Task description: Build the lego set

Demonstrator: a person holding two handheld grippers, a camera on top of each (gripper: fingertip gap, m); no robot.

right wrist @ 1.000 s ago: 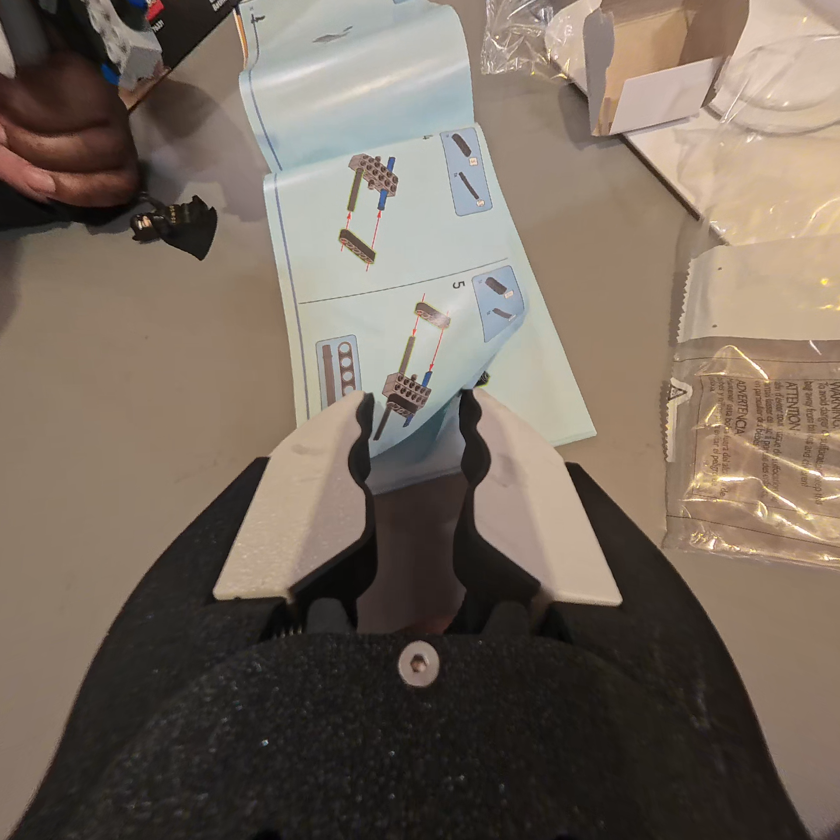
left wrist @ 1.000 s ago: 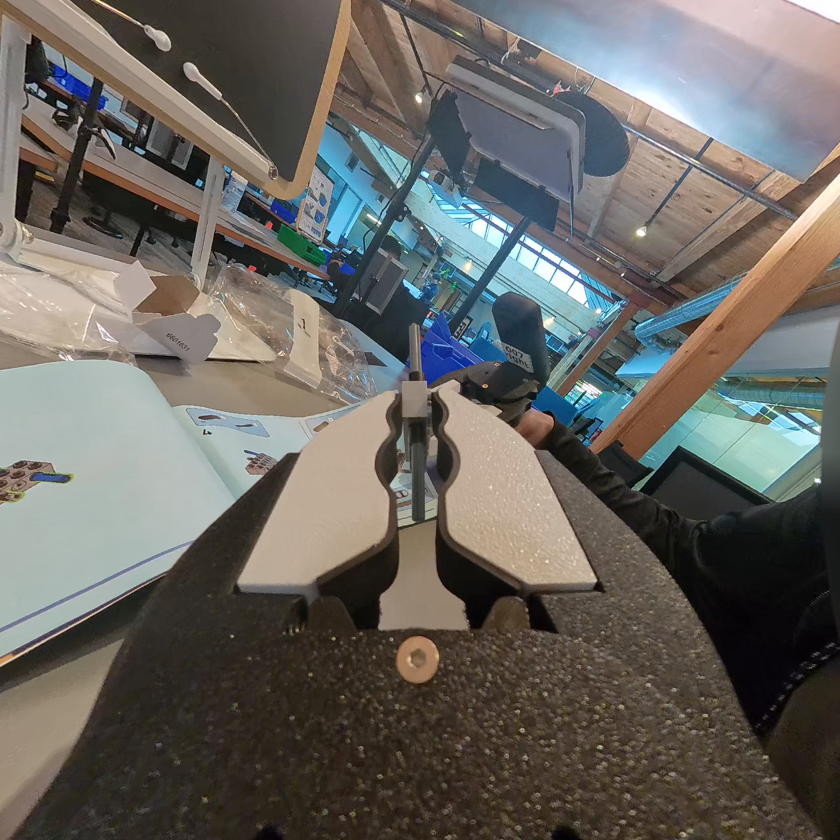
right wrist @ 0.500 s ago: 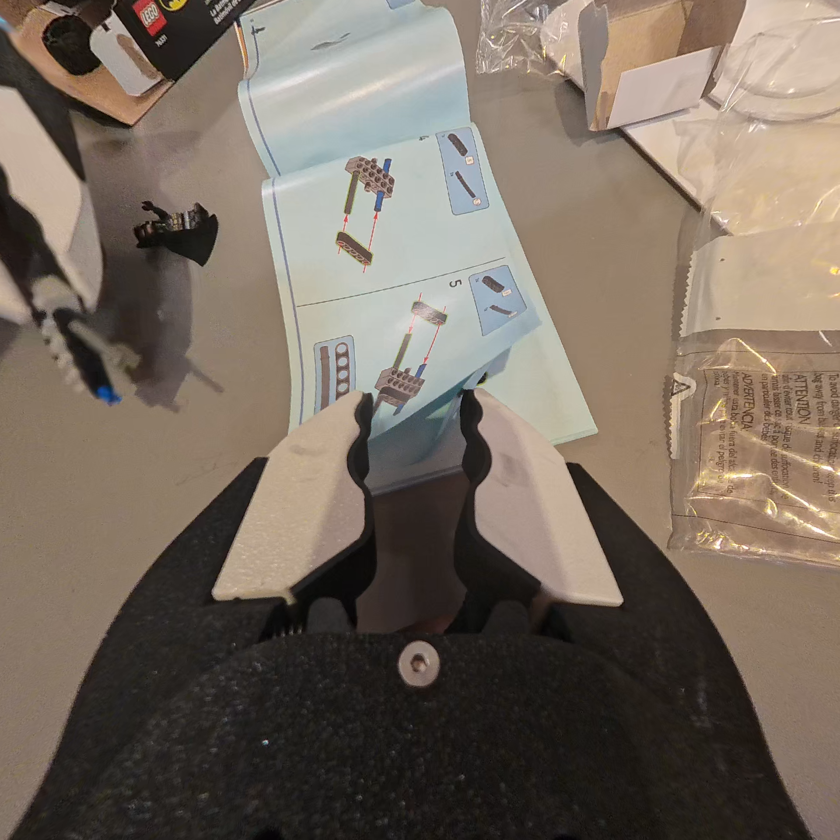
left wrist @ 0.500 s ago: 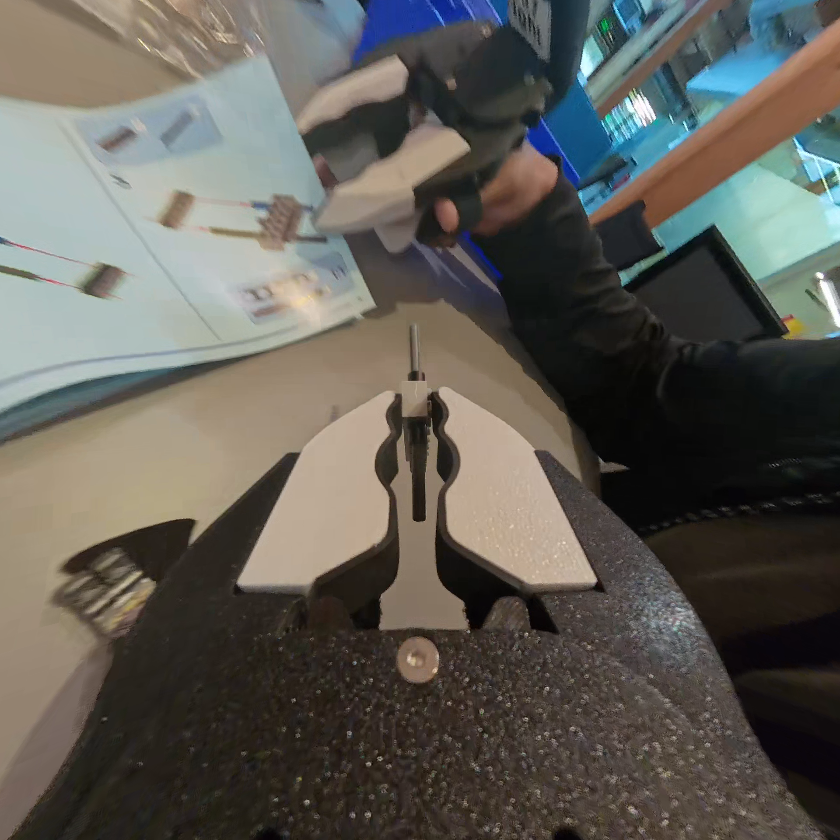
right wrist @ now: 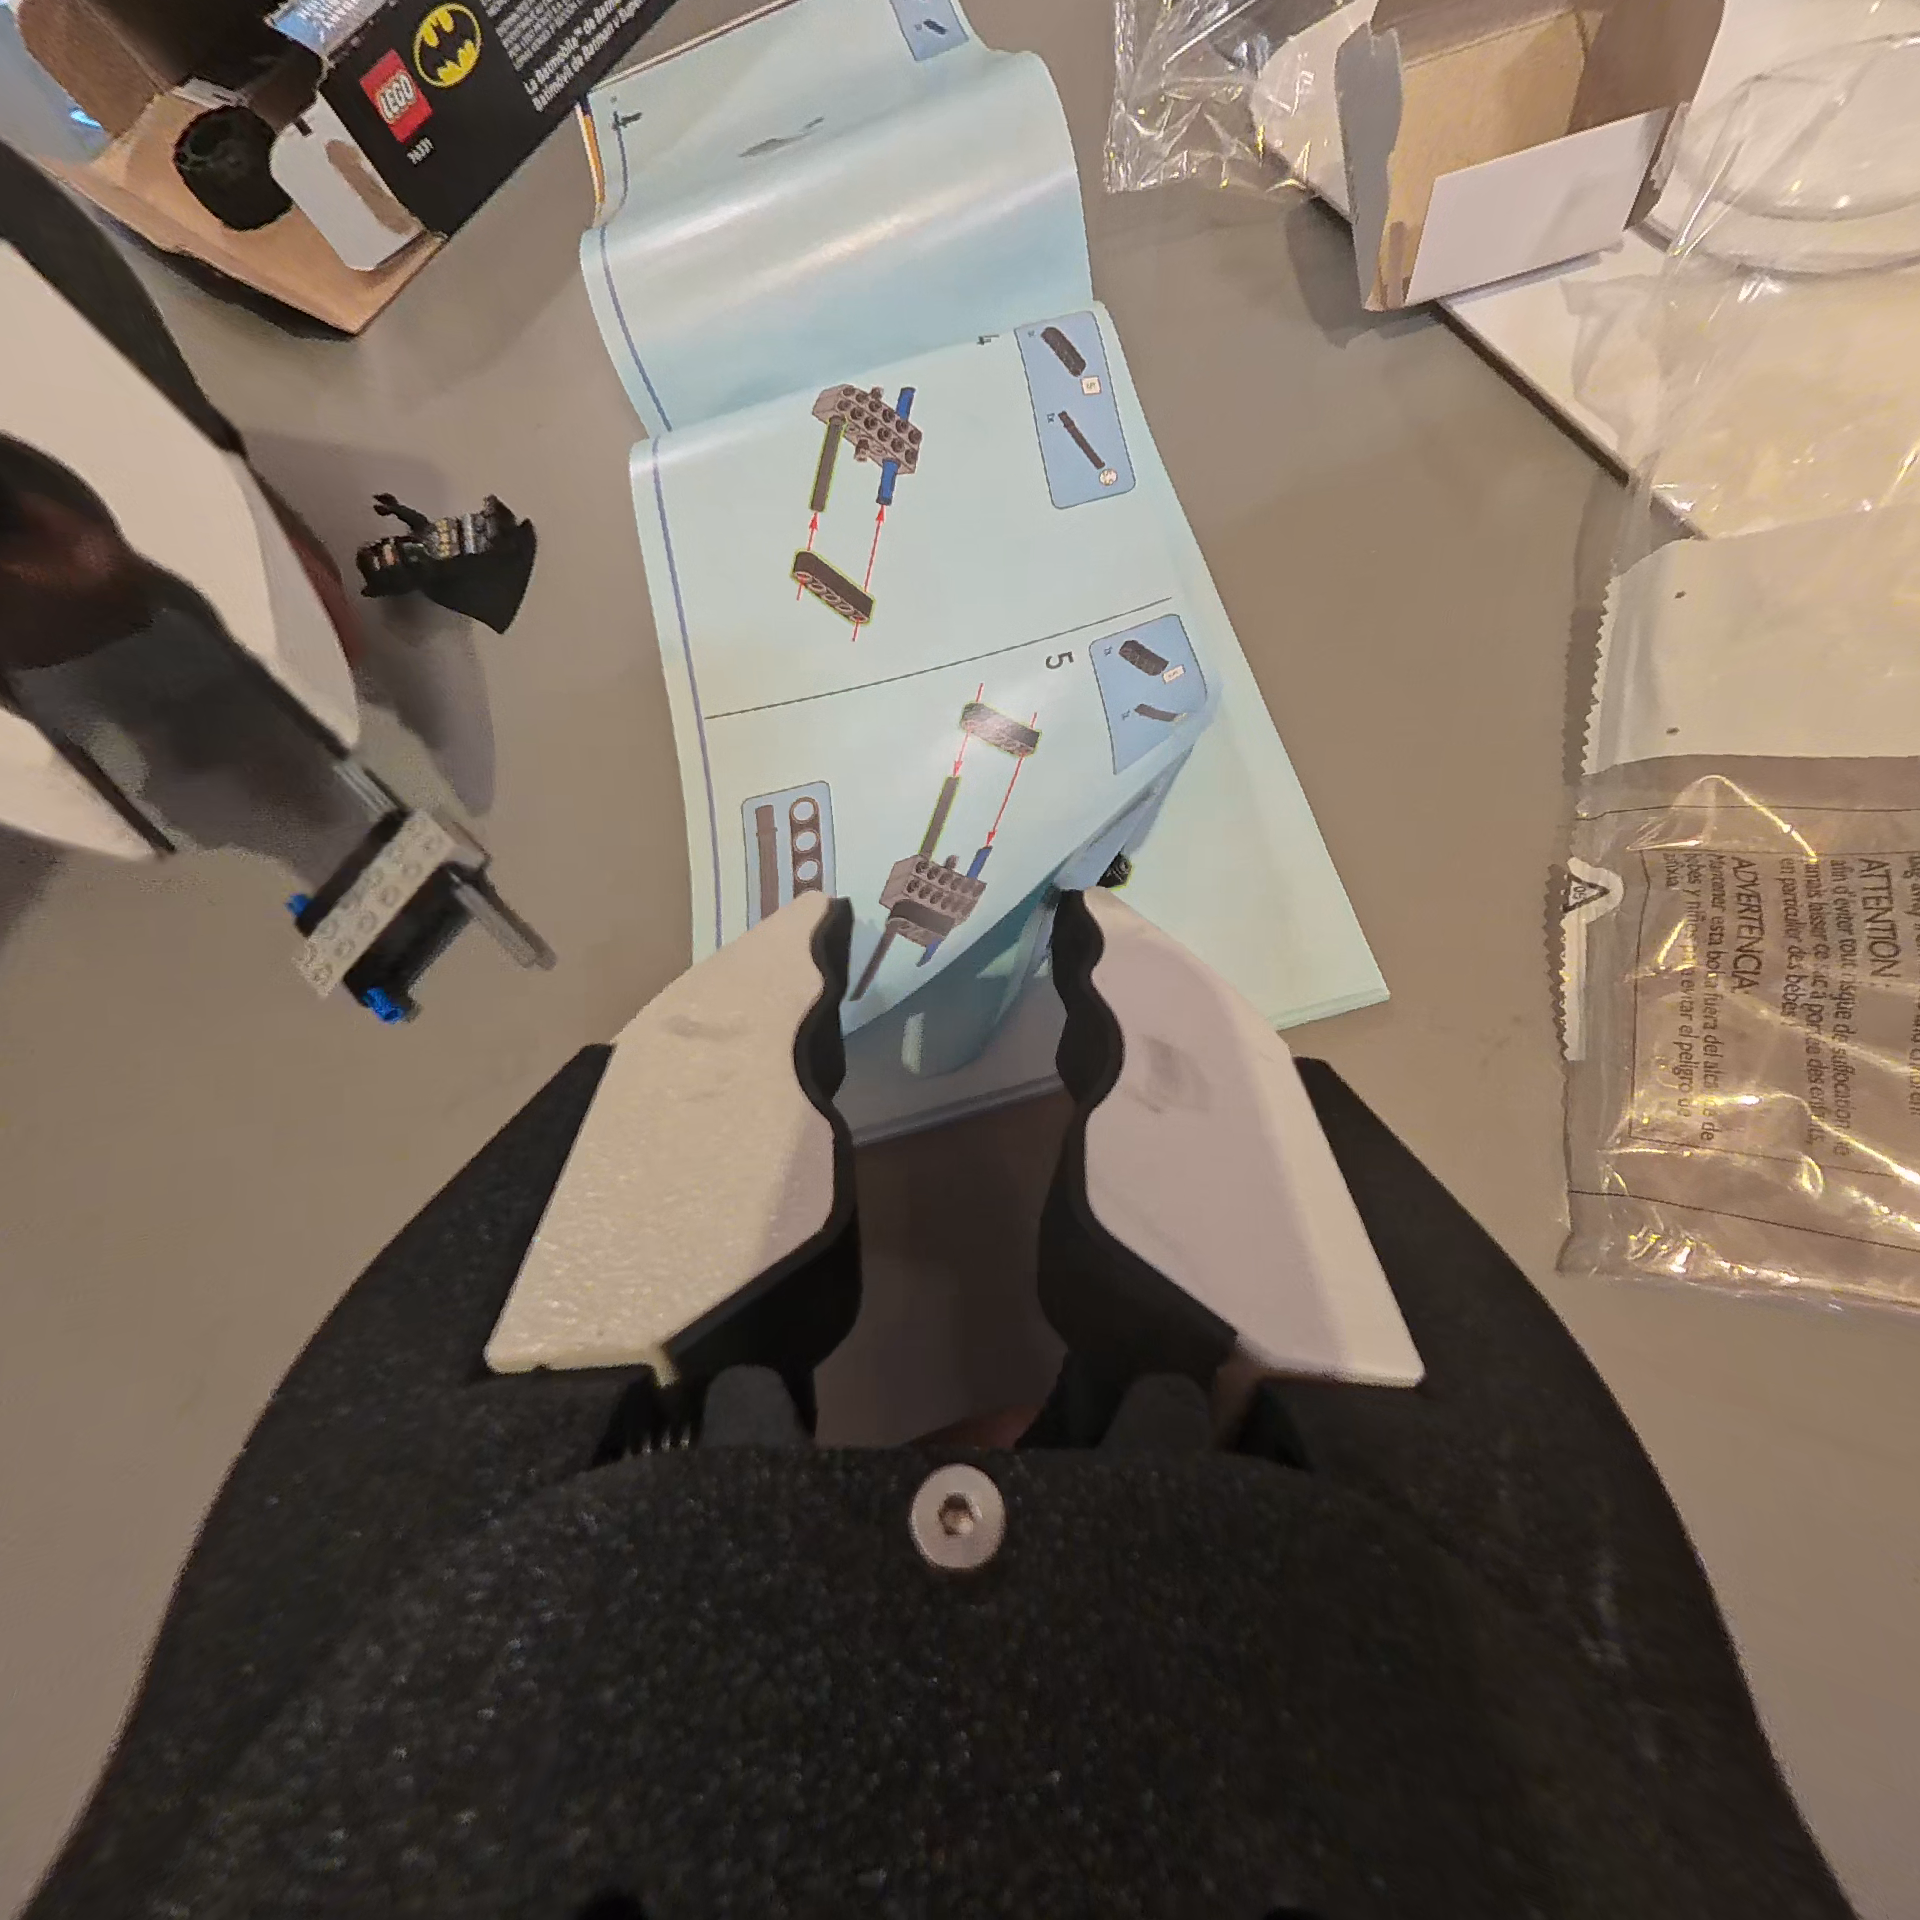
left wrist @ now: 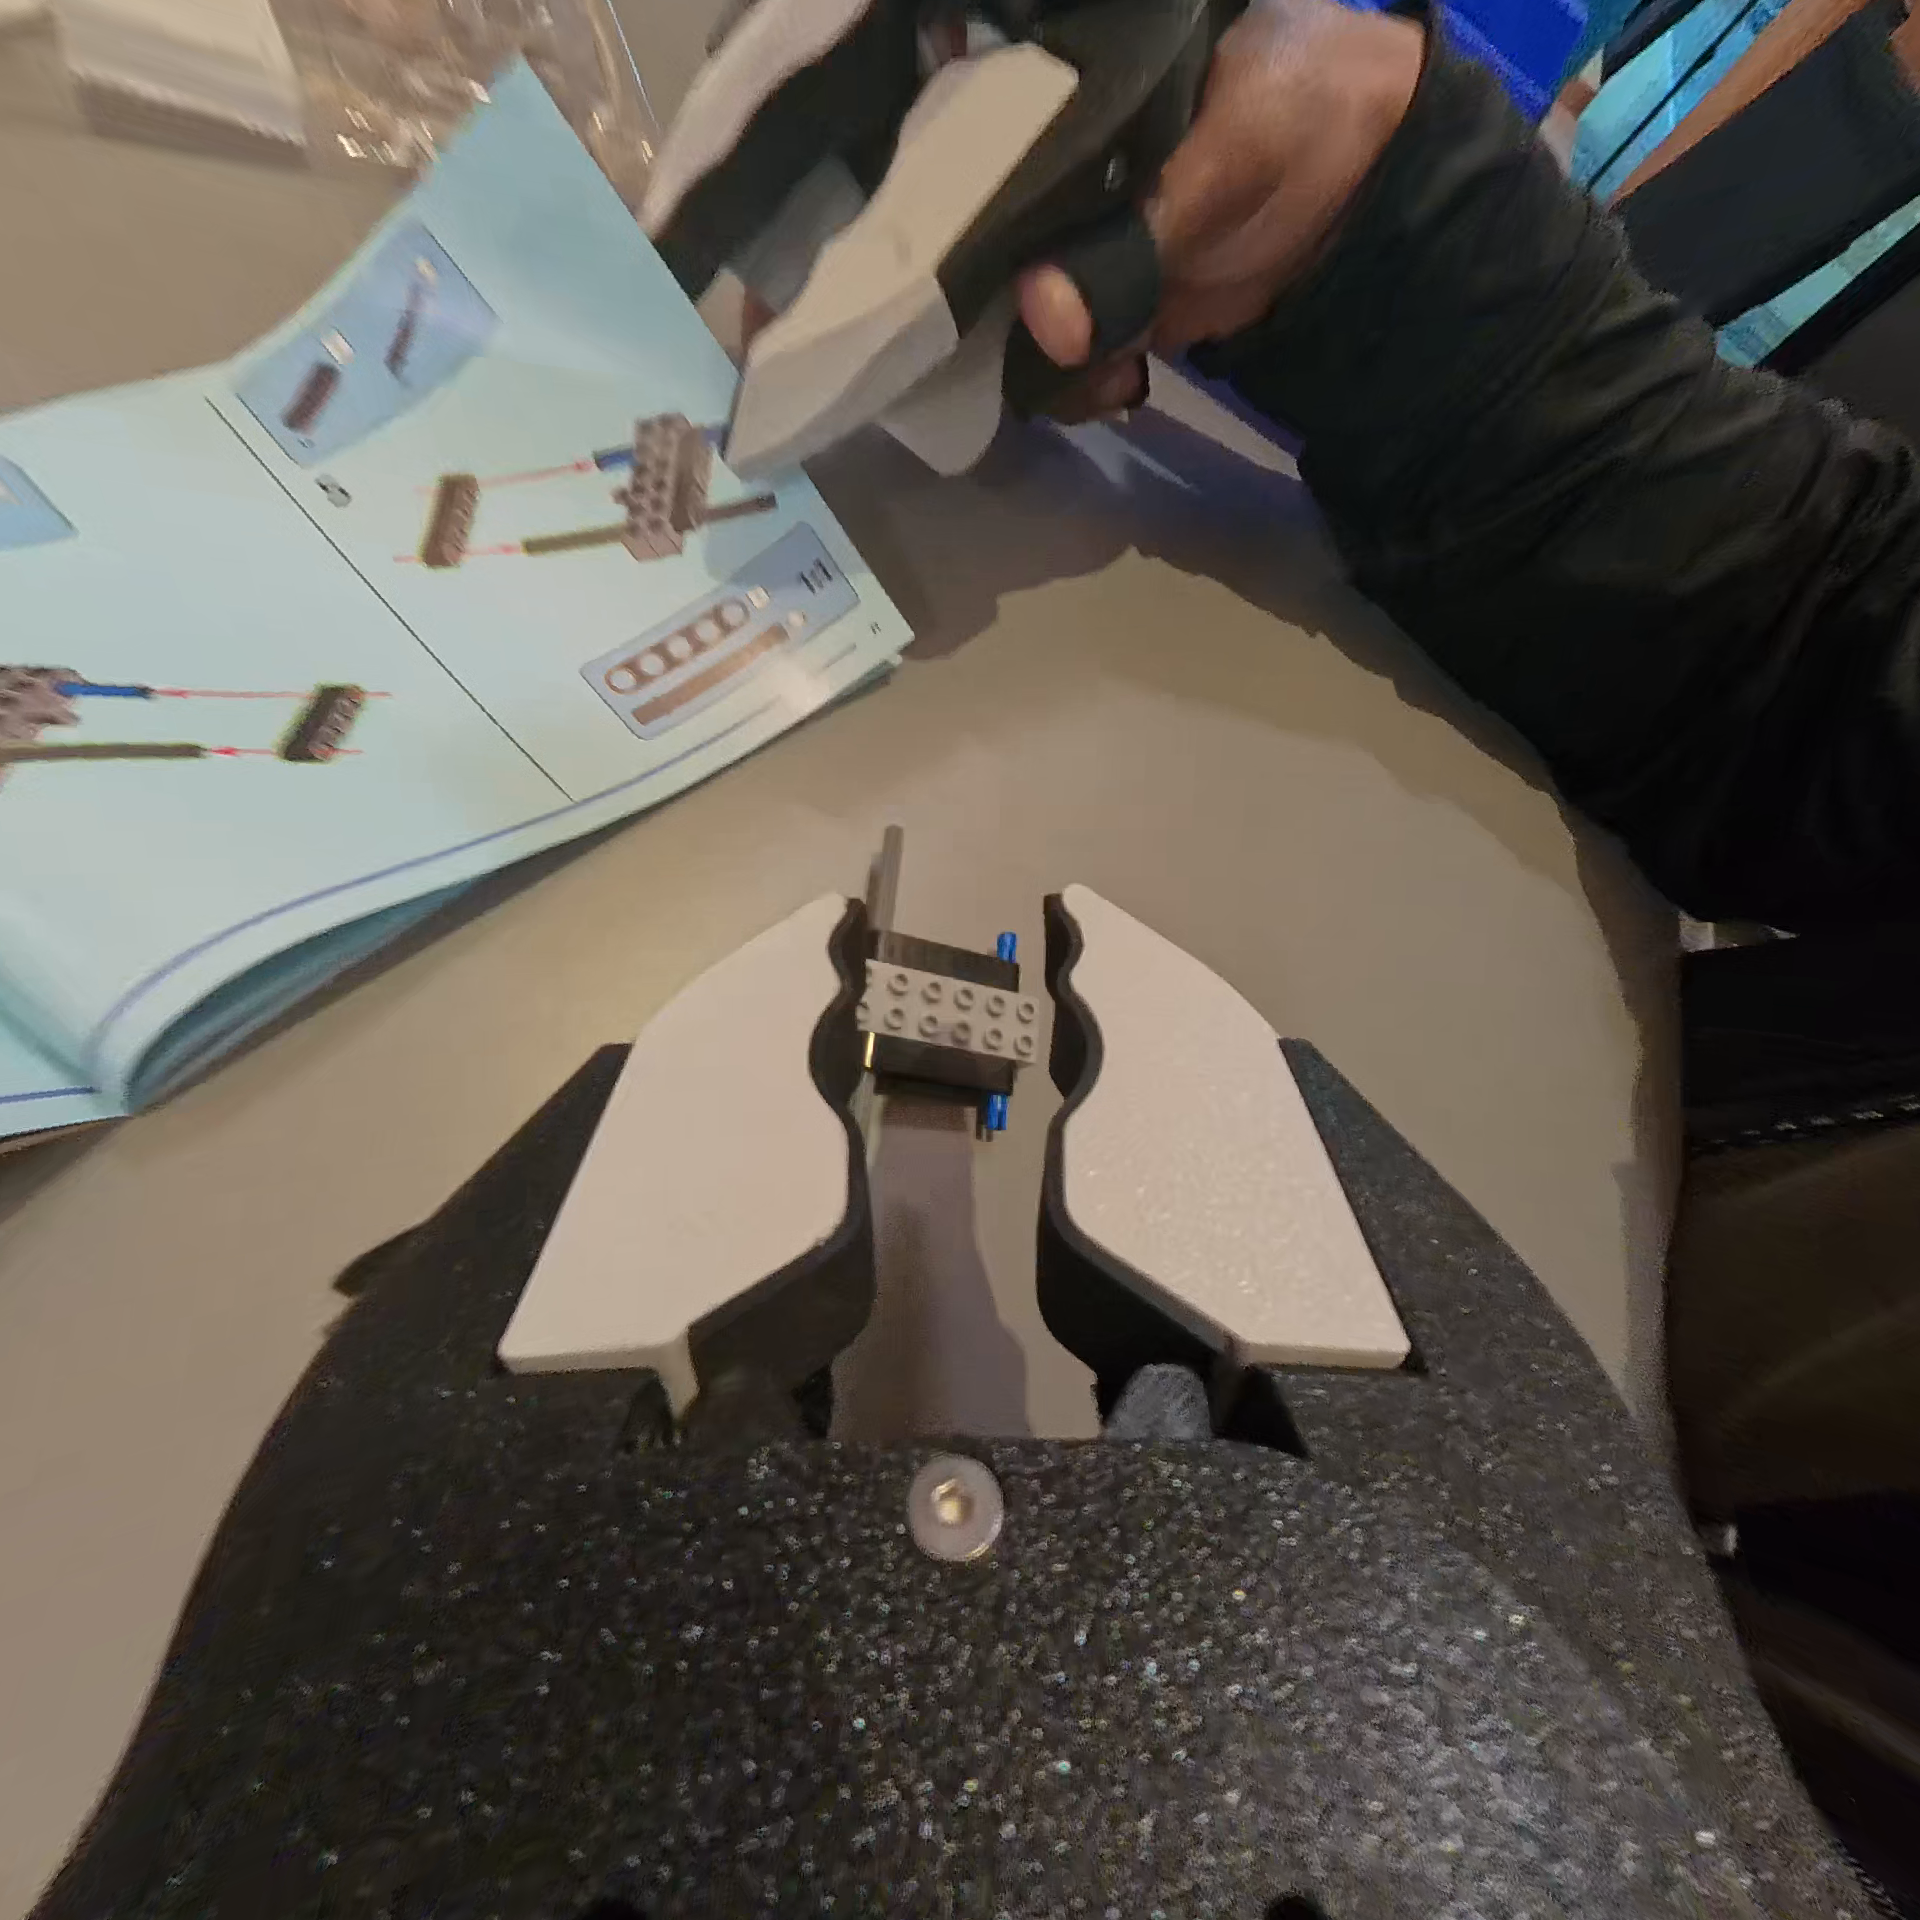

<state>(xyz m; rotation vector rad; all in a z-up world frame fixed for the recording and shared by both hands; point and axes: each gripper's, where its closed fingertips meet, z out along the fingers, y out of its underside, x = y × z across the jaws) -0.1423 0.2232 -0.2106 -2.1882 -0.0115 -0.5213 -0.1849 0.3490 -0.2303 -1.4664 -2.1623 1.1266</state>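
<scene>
My left gripper (left wrist: 951, 914) is open, low over the grey table (left wrist: 1143, 790). A small brick assembly (left wrist: 951, 1023) lies between its pads: a grey studded plate on black bricks, with a grey axle and a blue pin. A gap shows at the right pad, so it is not gripped. It also shows in the right wrist view (right wrist: 384, 904), at the left gripper's tips (right wrist: 343, 790). My right gripper (right wrist: 956, 914) is open over the near edge of the light blue instruction booklet (right wrist: 935, 540), with a curled page standing between its fingers. The right gripper also shows in the left wrist view (left wrist: 696, 332).
A black minifigure (right wrist: 447, 551) lies left of the booklet. A dark printed toy box (right wrist: 312, 125) stands at the back left. Clear plastic bags (right wrist: 1745, 997) and an open white carton (right wrist: 1486, 177) lie on the right. A person's dark sleeve (left wrist: 1558, 468) crosses the right side. The left gripper is farther from the open white carton (right wrist: 1486, 177), some 25 cm, than the right, some 20 cm.
My left gripper swung down to the table and opened its jaws. The brick assembly, held edge-on before, now lies flat with studs up between the pads. My right gripper stayed over the booklet.
</scene>
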